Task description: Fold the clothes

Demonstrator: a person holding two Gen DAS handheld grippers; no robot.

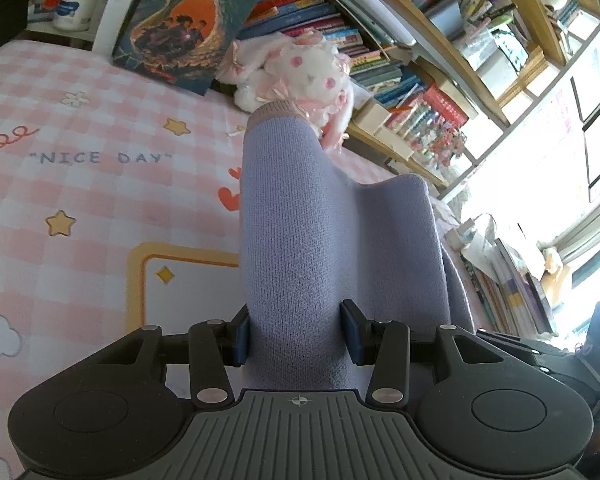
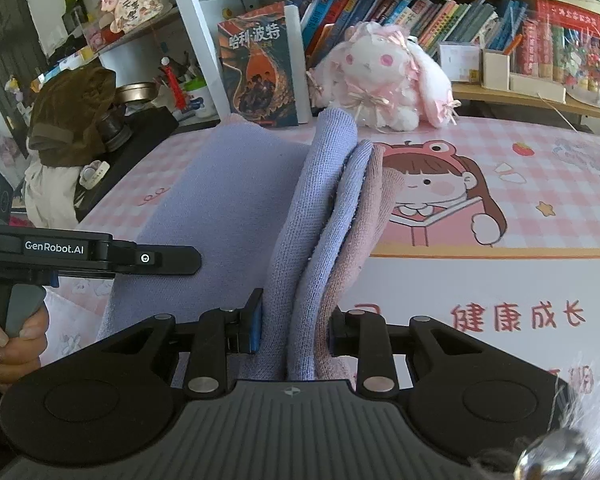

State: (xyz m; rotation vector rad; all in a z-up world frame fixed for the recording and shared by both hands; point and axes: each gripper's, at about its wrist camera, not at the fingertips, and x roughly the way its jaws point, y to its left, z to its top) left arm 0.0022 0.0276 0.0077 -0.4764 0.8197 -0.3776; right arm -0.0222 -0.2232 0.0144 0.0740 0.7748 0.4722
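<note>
On the pink checked desk mat [image 1: 80, 128], both grippers grasp a lavender knit sweater [image 1: 300, 248]

Seen from the left wrist, the left gripper [image 1: 296, 336] is clenched on a sleeve whose beige ribbed cuff [image 1: 278, 109] points toward the white and pink plush bunny [image 1: 300, 70]; the sleeve lies over the sweater body. Seen from the right wrist, the right gripper [image 2: 294, 326] is clamped on several stacked folds of the sweater [image 2: 320, 220], with a pinkish ribbed edge [image 2: 364, 232] on the right side of the stack. A Harry Potter book [image 2: 260, 68] leans upright beside the bunny [image 2: 380, 76], against a crowded bookshelf [image 2: 440, 8]
</note>
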